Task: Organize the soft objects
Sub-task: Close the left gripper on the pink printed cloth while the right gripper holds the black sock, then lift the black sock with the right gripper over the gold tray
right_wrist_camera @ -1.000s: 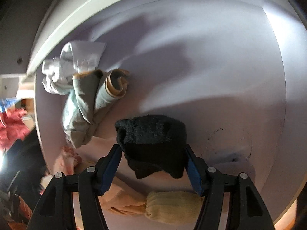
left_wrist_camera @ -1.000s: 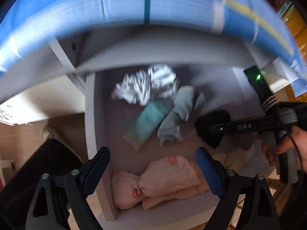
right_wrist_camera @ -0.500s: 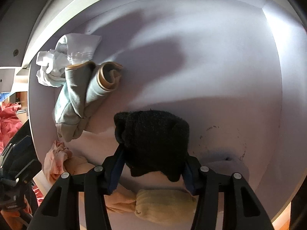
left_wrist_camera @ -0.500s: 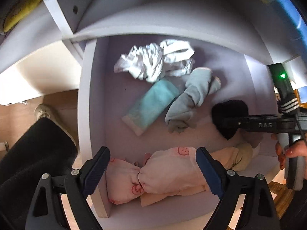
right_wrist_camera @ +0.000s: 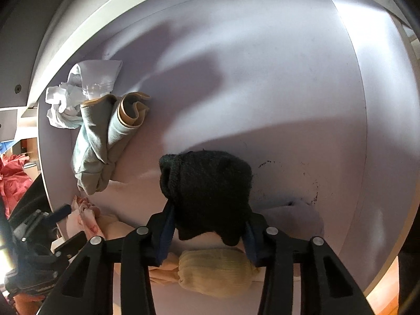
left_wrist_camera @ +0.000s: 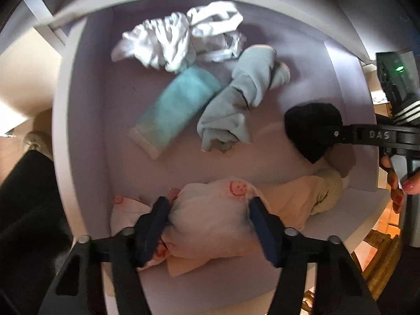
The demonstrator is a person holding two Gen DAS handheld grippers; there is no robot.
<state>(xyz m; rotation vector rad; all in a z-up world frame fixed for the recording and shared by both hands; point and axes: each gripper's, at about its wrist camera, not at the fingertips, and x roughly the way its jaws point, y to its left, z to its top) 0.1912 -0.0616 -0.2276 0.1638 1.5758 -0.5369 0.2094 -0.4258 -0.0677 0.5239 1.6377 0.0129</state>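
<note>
1. Both views were fisheye, bending the straight edges of the pale shelf compartment [left_wrist_camera: 86, 120] into curves and ringing each frame with black corners.
2. Light was dim and soft, with a lilac cast over the compartment floor.
3. In the right wrist view a bright patch lit the upper right wall [right_wrist_camera: 362, 26], nearly washed out.
4. Broad soft shadows [right_wrist_camera: 194, 76] crossed the back wall in that view.
5. The left wrist view was smeared by motion blur; the white crumpled cloth [left_wrist_camera: 168, 42] and teal roll [left_wrist_camera: 178, 107] lacked crisp edges.
6. The black sock [right_wrist_camera: 207, 191] showed almost no detail.
7. A green indicator light [left_wrist_camera: 399, 67] glowed at the right edge.
</note>
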